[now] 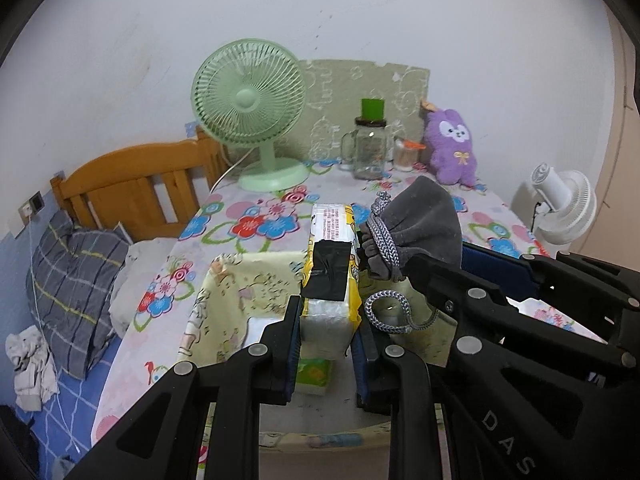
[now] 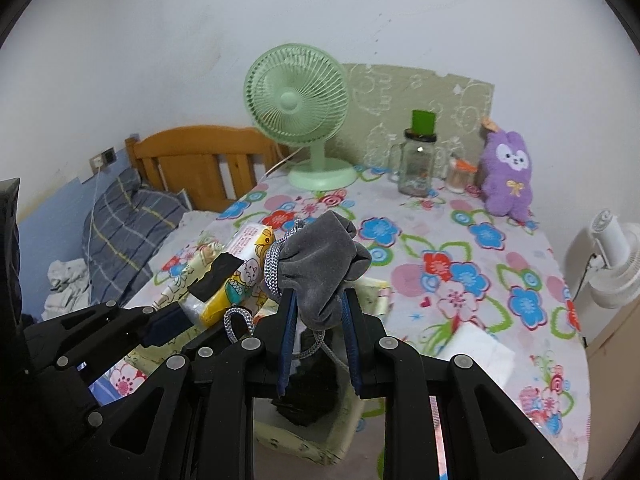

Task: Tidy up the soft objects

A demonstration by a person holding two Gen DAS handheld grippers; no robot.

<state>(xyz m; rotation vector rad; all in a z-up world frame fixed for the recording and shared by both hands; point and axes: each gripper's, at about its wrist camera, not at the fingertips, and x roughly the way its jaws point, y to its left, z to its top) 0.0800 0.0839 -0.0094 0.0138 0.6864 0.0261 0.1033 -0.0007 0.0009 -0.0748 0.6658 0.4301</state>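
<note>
Your left gripper (image 1: pixel 326 330) is clenched on a yellow tissue pack (image 1: pixel 330 264), holding it above the pale yellow fabric box (image 1: pixel 240 280) at the near edge of the table (image 2: pixel 460 264). Just beside it, your right gripper (image 2: pixel 318 322) grasps a grey velvet pouch (image 2: pixel 320 268) with its braided cord (image 2: pixel 272 268) hanging down. Farther back stand a green fan (image 2: pixel 298 104), a glass jar (image 2: pixel 418 168) and a purple plush toy (image 2: pixel 508 176) by the wall.
</note>
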